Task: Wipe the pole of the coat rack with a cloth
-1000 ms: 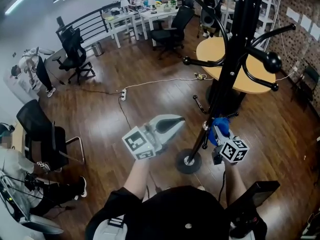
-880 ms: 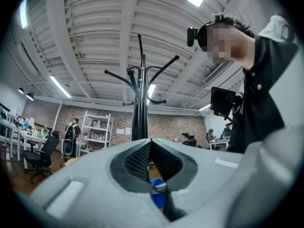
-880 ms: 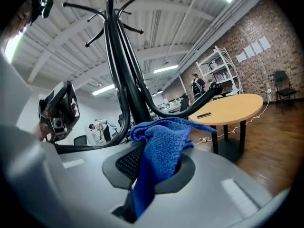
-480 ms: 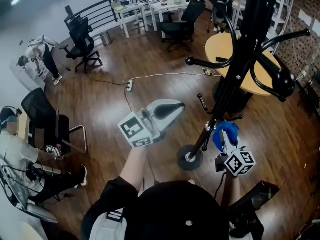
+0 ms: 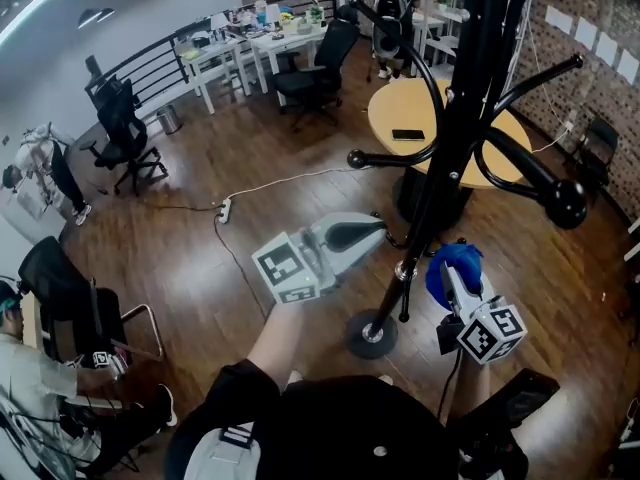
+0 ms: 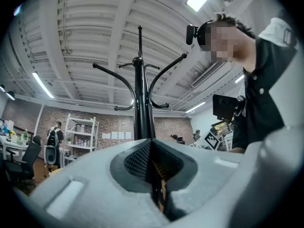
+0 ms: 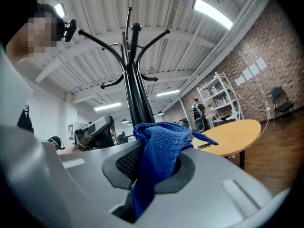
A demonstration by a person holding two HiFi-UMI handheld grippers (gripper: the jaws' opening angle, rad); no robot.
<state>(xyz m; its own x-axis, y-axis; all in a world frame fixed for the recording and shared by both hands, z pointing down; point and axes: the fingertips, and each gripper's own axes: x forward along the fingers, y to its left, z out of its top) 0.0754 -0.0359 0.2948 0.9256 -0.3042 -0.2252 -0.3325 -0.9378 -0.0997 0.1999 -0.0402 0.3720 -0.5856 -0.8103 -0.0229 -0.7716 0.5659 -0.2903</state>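
Right gripper: jaws clamped on blue cloth, just beside pole, apparently ready to wipe. Left gripper: jaws together, empty.

floor: wood floor | on it: coat rack base; power strip; office chairs; round table

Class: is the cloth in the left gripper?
No, the left gripper is shut on nothing; the blue cloth is clamped in the right gripper.
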